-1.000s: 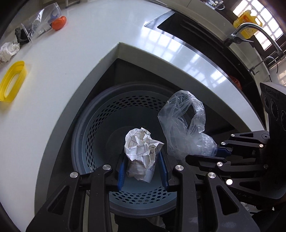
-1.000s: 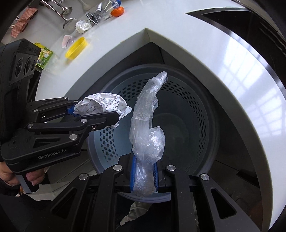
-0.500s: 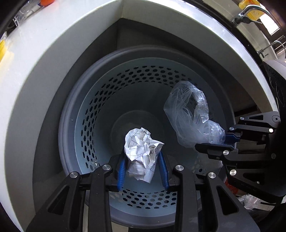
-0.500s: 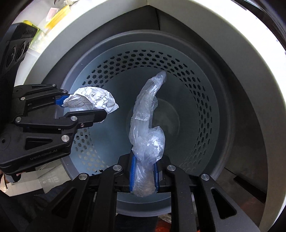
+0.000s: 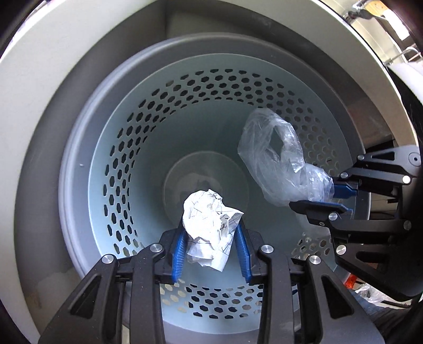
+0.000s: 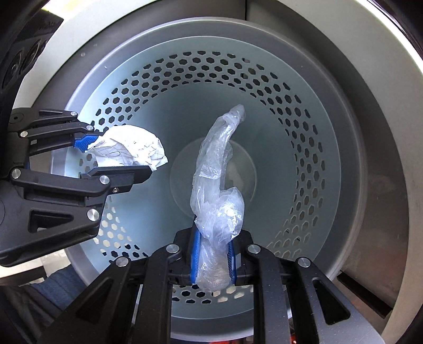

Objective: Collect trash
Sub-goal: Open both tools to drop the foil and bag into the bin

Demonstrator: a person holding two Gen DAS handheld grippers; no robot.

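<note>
Both views look straight down into a pale blue perforated waste bin (image 5: pixel 111 169) (image 6: pixel 312 148). My left gripper (image 5: pixel 210 251) is shut on a crumpled ball of white paper (image 5: pixel 211 219) with pen lines, held over the bin's mouth. In the right wrist view the same gripper (image 6: pixel 116 156) comes in from the left with the paper ball (image 6: pixel 132 152). My right gripper (image 6: pixel 212 259) is shut on a bunched clear plastic bag (image 6: pixel 216 185), whose loose end hangs down toward the bin's floor. In the left wrist view it (image 5: pixel 334 197) enters from the right with the bag (image 5: pixel 277 158).
The bin stands in a recess under a curved white countertop edge (image 5: pixel 39 105) (image 6: pixel 383 66). Its round floor (image 5: pixel 206 180) holds nothing that I can see. A tap and a window (image 5: pixel 370 10) show at the top right of the left wrist view.
Both grippers have come down toward the bin with their loads. The countertop and its clutter have slid out of view and the bin now fills both frames.
</note>
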